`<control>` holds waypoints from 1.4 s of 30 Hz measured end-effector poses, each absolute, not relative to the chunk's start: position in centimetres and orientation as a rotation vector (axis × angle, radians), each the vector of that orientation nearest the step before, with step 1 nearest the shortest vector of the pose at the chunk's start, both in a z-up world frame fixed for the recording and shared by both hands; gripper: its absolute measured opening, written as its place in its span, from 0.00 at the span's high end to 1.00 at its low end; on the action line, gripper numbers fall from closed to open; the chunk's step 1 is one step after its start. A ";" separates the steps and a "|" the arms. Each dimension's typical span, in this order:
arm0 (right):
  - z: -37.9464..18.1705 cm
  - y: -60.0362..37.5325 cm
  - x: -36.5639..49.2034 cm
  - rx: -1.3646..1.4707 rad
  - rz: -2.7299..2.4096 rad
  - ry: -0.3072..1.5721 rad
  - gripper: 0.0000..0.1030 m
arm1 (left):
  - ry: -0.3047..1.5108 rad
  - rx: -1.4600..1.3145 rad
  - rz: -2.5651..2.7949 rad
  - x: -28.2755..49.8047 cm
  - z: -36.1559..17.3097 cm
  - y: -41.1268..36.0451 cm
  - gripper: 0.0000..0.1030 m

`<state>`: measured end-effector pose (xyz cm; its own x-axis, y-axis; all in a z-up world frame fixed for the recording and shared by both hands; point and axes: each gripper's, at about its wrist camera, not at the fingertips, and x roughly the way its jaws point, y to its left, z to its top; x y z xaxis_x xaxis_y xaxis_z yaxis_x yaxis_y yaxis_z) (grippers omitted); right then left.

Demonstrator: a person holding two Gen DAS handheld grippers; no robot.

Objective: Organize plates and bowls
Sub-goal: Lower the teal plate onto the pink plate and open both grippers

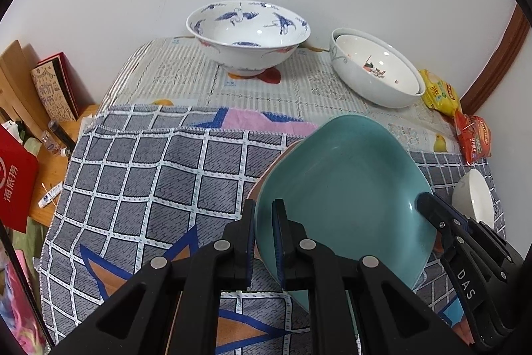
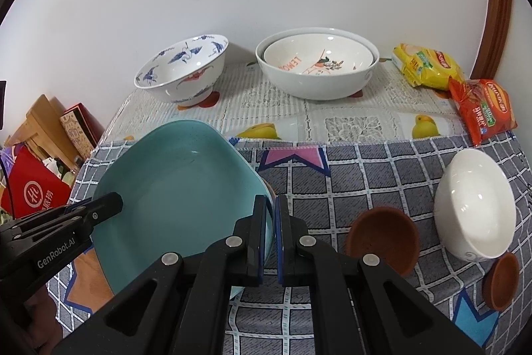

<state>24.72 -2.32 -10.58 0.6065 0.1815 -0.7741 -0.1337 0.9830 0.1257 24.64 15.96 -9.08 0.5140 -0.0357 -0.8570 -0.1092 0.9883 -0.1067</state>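
A square teal plate [image 1: 345, 182] with a brown underside hangs tilted over the grey checked cloth [image 1: 149, 172], held at two opposite rims. My left gripper [image 1: 263, 205] is shut on its left rim, one finger inside the plate and one under it. Gripping the far rim is my right gripper [image 1: 424, 200]. In the right wrist view the right gripper [image 2: 272, 200] pinches the right rim of the plate [image 2: 176, 182], while the left gripper [image 2: 114, 200] comes in from the left. A blue-and-white crane bowl [image 1: 247, 32] and two nested white bowls [image 1: 375, 72] stand by the wall.
A small white bowl [image 2: 475, 205] and two brown dishes [image 2: 382, 238] [image 2: 502, 281] sit on the cloth at the right. Yellow [image 2: 429, 65] and red [image 2: 482, 108] snack packets lie at the back right. A red bag [image 1: 16, 182] and books crowd the side table on the left.
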 end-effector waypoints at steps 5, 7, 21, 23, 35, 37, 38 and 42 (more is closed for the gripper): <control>-11.5 -2.0 25.3 0.047 0.180 0.917 0.95 | 1.044 -0.156 0.045 25.1 -9.9 16.2 0.90; -11.9 -1.9 25.6 0.048 0.180 0.924 0.94 | 1.050 -0.159 0.046 25.3 -10.3 16.2 0.90; -13.7 -1.6 27.1 0.025 0.177 0.943 0.94 | 1.075 -0.156 0.051 26.4 -11.9 16.3 0.90; -13.9 -1.5 27.3 0.020 0.177 0.946 0.93 | 1.077 -0.155 0.052 26.4 -12.0 16.4 0.90; -13.6 -1.4 27.1 -0.003 0.200 0.939 0.90 | 1.099 -0.120 0.049 25.7 -11.8 16.1 0.82; -13.2 -1.4 26.9 -0.002 0.202 0.935 0.90 | 1.092 -0.105 0.049 25.2 -11.4 15.9 0.77; -13.1 -1.5 26.7 0.001 0.204 0.933 0.90 | 1.090 -0.096 0.050 25.0 -11.2 15.8 0.73; -12.0 -2.1 25.6 0.009 0.213 0.921 0.86 | 1.071 -0.074 0.049 24.1 -10.0 15.3 0.72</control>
<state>25.60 -2.08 -11.96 0.5854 0.1865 -0.7890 -0.1792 0.9789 0.0985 24.09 15.28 -9.98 0.4787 0.0041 -0.8780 -0.0763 0.9964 -0.0369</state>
